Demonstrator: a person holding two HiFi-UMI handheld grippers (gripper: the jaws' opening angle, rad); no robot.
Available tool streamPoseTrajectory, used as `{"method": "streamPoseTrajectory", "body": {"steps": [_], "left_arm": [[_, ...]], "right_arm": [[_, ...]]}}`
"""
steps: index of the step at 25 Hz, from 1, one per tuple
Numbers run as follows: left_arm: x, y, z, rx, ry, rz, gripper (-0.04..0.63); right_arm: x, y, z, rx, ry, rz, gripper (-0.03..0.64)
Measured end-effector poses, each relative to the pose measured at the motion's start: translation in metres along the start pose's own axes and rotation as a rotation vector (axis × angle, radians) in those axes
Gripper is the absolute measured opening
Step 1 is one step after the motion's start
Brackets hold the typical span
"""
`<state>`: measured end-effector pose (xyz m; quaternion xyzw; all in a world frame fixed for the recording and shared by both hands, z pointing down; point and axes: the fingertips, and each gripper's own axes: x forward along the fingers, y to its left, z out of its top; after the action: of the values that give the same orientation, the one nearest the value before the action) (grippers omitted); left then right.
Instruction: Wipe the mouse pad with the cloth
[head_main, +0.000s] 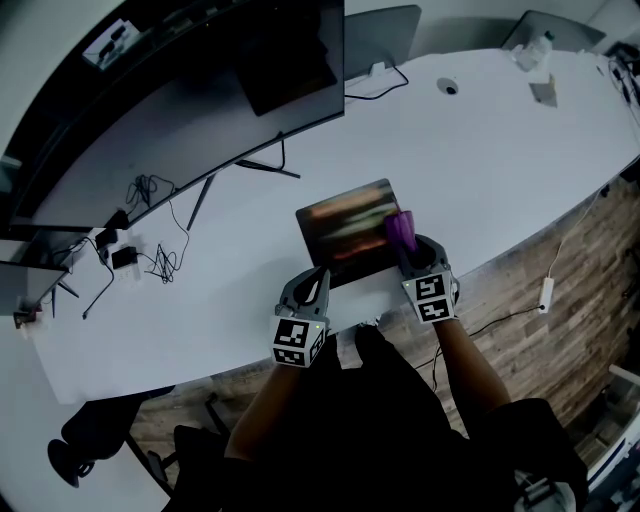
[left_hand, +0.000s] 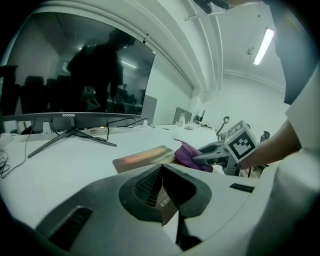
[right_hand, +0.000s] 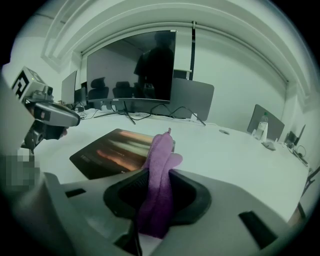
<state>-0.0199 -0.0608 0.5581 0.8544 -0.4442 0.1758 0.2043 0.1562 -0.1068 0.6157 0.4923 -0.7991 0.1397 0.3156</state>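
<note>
A dark mouse pad (head_main: 345, 225) with an orange-streaked print lies flat on the white desk (head_main: 480, 150), right in front of me. My right gripper (head_main: 405, 248) is shut on a purple cloth (head_main: 400, 228), whose bunched end sticks up over the pad's near right corner. In the right gripper view the cloth (right_hand: 160, 165) fills the gap between the jaws of the right gripper (right_hand: 157, 200), with the pad (right_hand: 112, 152) just ahead. My left gripper (head_main: 320, 275) sits at the pad's near left corner. Its jaws look shut on that corner in the left gripper view (left_hand: 162, 195).
A large curved monitor (head_main: 200, 80) on a two-legged stand (head_main: 255, 165) stands behind the pad. Loose cables and adapters (head_main: 140, 250) lie at the left. A laptop (head_main: 380, 35) and small items (head_main: 535, 60) sit at the far right. The desk's front edge (head_main: 520, 245) curves past my hands.
</note>
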Motion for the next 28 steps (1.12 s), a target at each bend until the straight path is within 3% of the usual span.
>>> {"method": "streamPoseTrajectory", "body": {"steps": [13,23,28], "left_arm": [[-0.011,0.001,-0.006,-0.013,-0.006,0.034,0.021],[-0.021,0.001,0.015,0.001,-0.068,0.058,0.021],[-0.036,0.000,0.046,0.004,-0.139,0.051,0.021]], "right_arm": [[-0.006,-0.013,0.004,0.037,-0.007,-0.014,0.115],[-0.045,0.002,0.078,0.015,-0.209,-0.008,0.114],[-0.071,0.014,0.122,-0.019,-0.323,-0.002,0.114]]}}
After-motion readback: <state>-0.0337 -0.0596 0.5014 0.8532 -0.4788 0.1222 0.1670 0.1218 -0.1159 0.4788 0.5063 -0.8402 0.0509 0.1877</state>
